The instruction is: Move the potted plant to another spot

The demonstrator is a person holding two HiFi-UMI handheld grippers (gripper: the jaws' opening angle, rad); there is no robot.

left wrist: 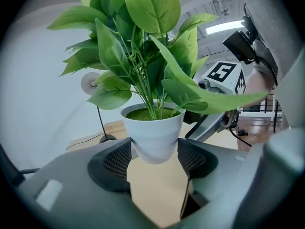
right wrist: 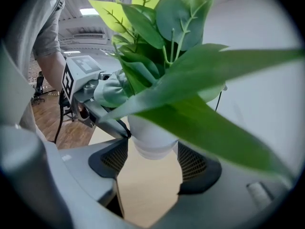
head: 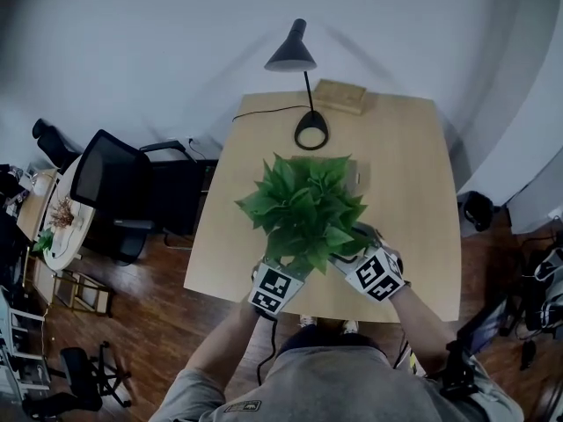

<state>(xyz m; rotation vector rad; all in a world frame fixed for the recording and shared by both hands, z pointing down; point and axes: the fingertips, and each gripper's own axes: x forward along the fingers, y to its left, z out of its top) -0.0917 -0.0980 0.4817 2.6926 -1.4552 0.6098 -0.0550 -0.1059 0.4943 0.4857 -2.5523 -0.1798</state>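
At the far left a chair point(head: 110, 183) stands by the worktop point(head: 413, 192), low enough that it matters only if the plant is carried off that side.

The left tool point(left wrist: 153, 159) is clenched on the pot point(left wrist: 153, 135), with both mesh pads against its lower wall. The pot's rounded base shows bare wood beneath it, so I judge it to be lifted clear, near the front edge just ahead of the person.

The grip is low on a smooth, tapered pot, and the plant point(head: 306, 205) spreads wide and tall above it. That load is top-heavy, and a quick swing or a tilt of either wrist could roll the pot over the pads and tip it out.

Behind the foliage is the lamp point(head: 299, 69), its base and cable near the leaves. Moving the plant back that way could brush the stem or snag the cable.

The right tool point(right wrist: 152, 161) is likewise closed on the pot from the other side, pads on its lower wall. With two tools sharing one small pot, the main risk is uneven motion. If one hand leads or drifts away from the other, the pot twists or loses a side and drops to the worktop or past its edge. Leaves also hide the pot from above, so setting it down is partly blind.
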